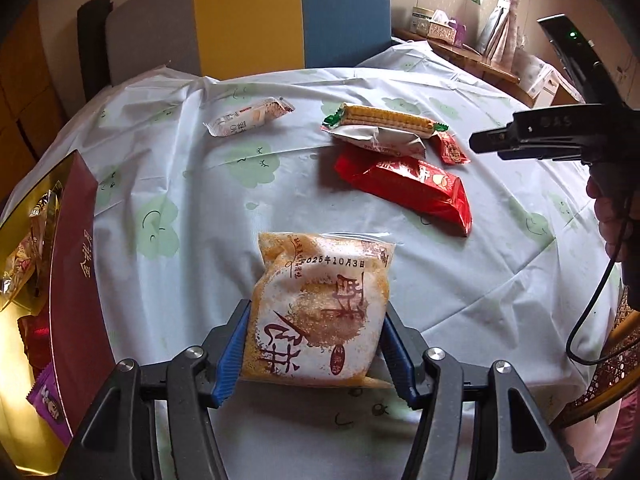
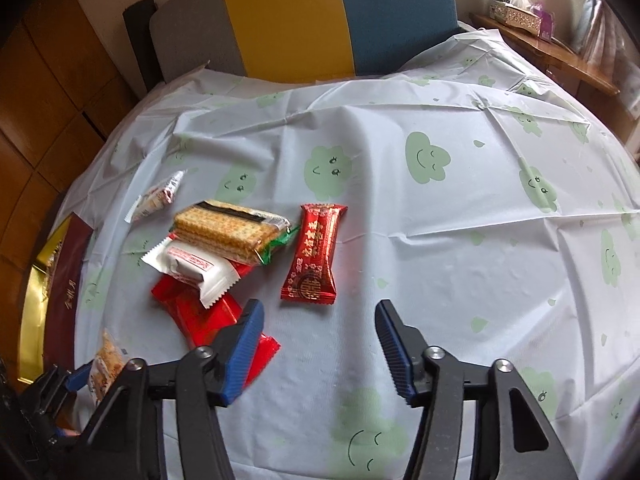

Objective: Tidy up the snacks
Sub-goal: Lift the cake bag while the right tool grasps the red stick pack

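Note:
My left gripper (image 1: 316, 344) is shut on an orange-and-white pastry packet (image 1: 320, 304), its blue pads pressing both sides, held just above the tablecloth. A maroon and gold box (image 1: 76, 272) with several snacks inside lies at the left. My right gripper (image 2: 320, 320) stands open over bare cloth, nothing between its fingers. Just ahead of it lies a small red packet (image 2: 314, 252). To its left sits a pile: a cracker pack (image 2: 232, 228), a white packet (image 2: 192, 268) and a large red packet (image 2: 208, 316). A small white packet (image 2: 156, 196) lies apart, further left.
A cloud-print tablecloth (image 2: 440, 240) covers the round table. A chair with a grey, yellow and blue back (image 1: 248, 20) stands behind it. A wooden shelf with a tissue box (image 1: 440, 28) is at the back right, a wicker seat (image 1: 612, 364) at the right.

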### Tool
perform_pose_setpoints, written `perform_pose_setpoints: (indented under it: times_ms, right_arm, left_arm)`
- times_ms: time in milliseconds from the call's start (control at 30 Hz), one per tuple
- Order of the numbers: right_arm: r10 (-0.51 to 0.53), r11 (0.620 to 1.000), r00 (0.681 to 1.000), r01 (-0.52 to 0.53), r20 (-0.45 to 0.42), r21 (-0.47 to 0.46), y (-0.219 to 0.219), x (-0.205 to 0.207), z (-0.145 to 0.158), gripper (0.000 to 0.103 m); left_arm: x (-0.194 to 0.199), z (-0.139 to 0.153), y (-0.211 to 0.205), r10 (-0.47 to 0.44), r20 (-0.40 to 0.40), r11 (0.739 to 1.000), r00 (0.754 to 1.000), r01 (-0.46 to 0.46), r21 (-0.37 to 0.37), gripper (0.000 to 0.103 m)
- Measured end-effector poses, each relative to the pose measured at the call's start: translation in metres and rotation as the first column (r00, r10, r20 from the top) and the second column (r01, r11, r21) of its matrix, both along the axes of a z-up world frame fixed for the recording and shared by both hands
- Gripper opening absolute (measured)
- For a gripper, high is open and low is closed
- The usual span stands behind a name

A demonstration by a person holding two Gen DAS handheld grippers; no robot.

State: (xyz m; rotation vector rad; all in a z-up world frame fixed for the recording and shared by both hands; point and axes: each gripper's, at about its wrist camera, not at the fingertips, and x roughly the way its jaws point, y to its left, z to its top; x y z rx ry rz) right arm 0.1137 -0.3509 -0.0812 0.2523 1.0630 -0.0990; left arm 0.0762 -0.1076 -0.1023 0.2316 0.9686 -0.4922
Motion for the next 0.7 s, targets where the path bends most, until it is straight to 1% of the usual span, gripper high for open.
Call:
perform_pose_setpoints:
  times_ms: [167, 300, 333, 400, 500, 533, 567, 600, 667, 700]
  right_arm:
    - [0.007, 1.0, 1.0, -0.007, -0.021, 0.01, -0.001, 0.013, 0.0, 0.052]
    - [0.032, 0.996, 0.998, -0.037, -0.058, -0.079, 0.008, 0.032, -0.007, 0.052]
    - [0.04, 0.995, 0.997, -0.046, -0.072, -0.091, 0.009, 0.038, -0.01, 0.052]
    - [0.049, 0.993, 0.995, -0.058, -0.089, -0.106, 0.011, 0.046, -0.014, 0.047]
    - [0.056, 0.992, 0.993, -0.067, -0.1, -0.11, 0.014, 0.059, -0.019, 0.045]
    - [0.058, 0.99, 0.993, -0.071, -0.106, -0.119, 0.016, 0.062, -0.021, 0.042]
    - [0.06, 0.989, 0.992, -0.074, -0.114, -0.124, 0.017, 0.065, -0.023, 0.033]
    - [0.058, 0.988, 0.991, -0.074, -0.119, -0.133, 0.017, 0.067, -0.025, 0.029]
    - [0.063, 0.985, 0.991, -0.081, -0.118, -0.155, 0.019, 0.067, -0.025, 0.025]
    - [0.071, 0.984, 0.99, -0.09, -0.122, -0.155, 0.02, 0.064, -0.025, 0.025]
  left_arm:
    - [-0.004, -0.002, -0.001, 0.007, 0.015, 1.0, 1.0, -0.007, -0.008, 0.062]
    - [-0.005, -0.002, 0.003, 0.01, 0.01, 1.0, 1.0, -0.01, -0.027, 0.062]
    - [-0.004, -0.002, 0.003, 0.011, 0.011, 0.999, 1.0, -0.011, -0.031, 0.062]
    - [-0.005, -0.002, 0.004, 0.014, 0.011, 0.999, 1.0, -0.013, -0.037, 0.062]
    - [-0.005, -0.002, 0.003, 0.015, 0.013, 0.999, 1.0, -0.014, -0.042, 0.062]
    - [-0.005, -0.002, 0.004, 0.015, 0.013, 0.999, 1.0, -0.014, -0.043, 0.062]
    - [-0.005, -0.002, 0.004, 0.014, 0.014, 0.999, 1.0, -0.014, -0.043, 0.062]
    - [-0.005, -0.002, 0.004, 0.014, 0.015, 0.999, 1.0, -0.013, -0.044, 0.062]
    - [-0.006, -0.002, 0.006, 0.012, 0.014, 0.999, 1.0, -0.012, -0.047, 0.062]
    - [-0.006, -0.002, 0.006, 0.012, 0.015, 0.999, 1.0, -0.011, -0.049, 0.062]
